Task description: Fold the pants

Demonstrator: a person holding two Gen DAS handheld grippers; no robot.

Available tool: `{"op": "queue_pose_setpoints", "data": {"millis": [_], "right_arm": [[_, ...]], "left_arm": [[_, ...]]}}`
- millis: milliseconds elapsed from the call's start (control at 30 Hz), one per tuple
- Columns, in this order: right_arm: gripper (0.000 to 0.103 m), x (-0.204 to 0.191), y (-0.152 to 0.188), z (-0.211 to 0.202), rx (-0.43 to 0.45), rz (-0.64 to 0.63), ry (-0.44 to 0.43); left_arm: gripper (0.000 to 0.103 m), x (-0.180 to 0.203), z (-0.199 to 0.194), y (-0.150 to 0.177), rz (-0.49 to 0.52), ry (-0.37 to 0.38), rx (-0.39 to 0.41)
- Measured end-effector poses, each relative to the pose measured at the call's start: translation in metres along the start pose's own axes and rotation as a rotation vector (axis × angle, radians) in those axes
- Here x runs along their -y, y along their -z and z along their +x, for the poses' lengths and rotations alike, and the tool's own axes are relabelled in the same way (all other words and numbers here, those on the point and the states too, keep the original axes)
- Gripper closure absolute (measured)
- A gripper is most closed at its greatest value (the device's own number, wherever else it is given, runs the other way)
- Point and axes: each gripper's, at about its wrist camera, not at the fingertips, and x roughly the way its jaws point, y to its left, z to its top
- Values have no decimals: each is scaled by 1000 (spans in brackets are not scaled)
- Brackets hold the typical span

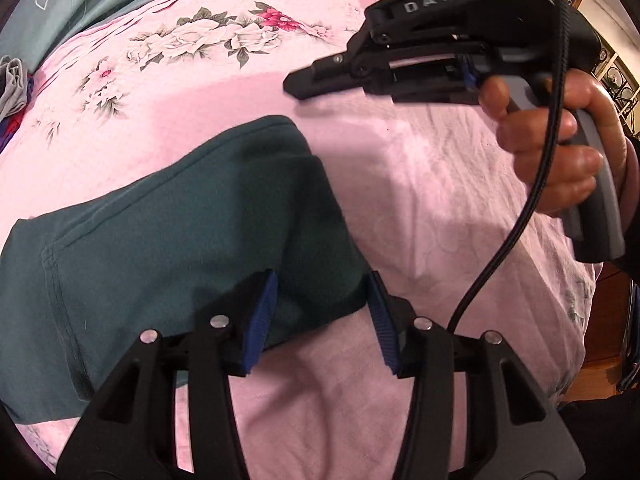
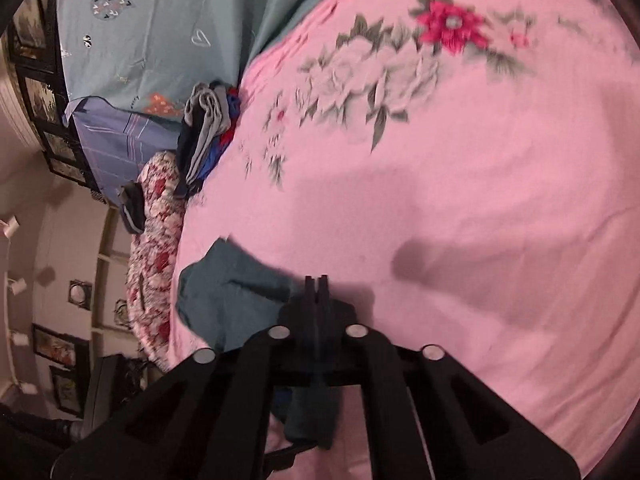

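Observation:
Dark teal pants [image 1: 180, 220] lie folded flat on the pink floral bedsheet [image 1: 420, 160]. My left gripper [image 1: 322, 312] points steeply down at their near right corner, and the cloth fills the gap between its blue pads [image 1: 262, 316], which press on it. My right gripper [image 1: 294, 90], held by a hand [image 1: 560, 152], hovers over bare sheet just beyond the pants' far corner. In the right wrist view its fingertips [image 2: 318, 280] stand almost together with nothing between them, and the pants [image 2: 228, 292] lie just to their left. A teal shape low between its arms is unclear.
A pile of folded clothes [image 2: 208, 128] sits at the bed's edge, beside a grey-green blanket [image 2: 160, 20] and a red-flowered quilt [image 2: 156, 232]. The right gripper's black cable [image 1: 532, 200] hangs down toward my left gripper. Bare pink sheet [image 2: 480, 200] spreads to the right.

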Motion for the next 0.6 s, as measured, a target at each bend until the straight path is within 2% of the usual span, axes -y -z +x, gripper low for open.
{"op": "queue_pose_setpoints", "data": {"millis": [67,133,167,233,267,300,400,500,600], "right_arm": [[70,3,6,6,-51,15,5],[70,6,10,13,-81,21,1],[71,7,12,17,-90,27,-15],[83,2,12,21,-89,8,-31],[89,-4,10,21,-80,-29,-7],[91,-8,9,20,-71,-53,7],[91,-14,5,14,-18,-75,23],[91,-7,9,25,-11,-84,112],[84,0,10,19,0,-3,89]], "left_arm": [[55,1,0,-1,2,0,1],[54,1,0,-1,2,0,0],[53,2,0,-1,3,0,-1],[52,4,3,-4,9,-1,-3],[51,4,3,-4,14,-1,-3],[51,5,3,-3,18,-2,0],[51,6,3,-2,31,-6,6],[50,11,3,2,49,-15,8],[49,11,0,3,55,-2,10]]}}
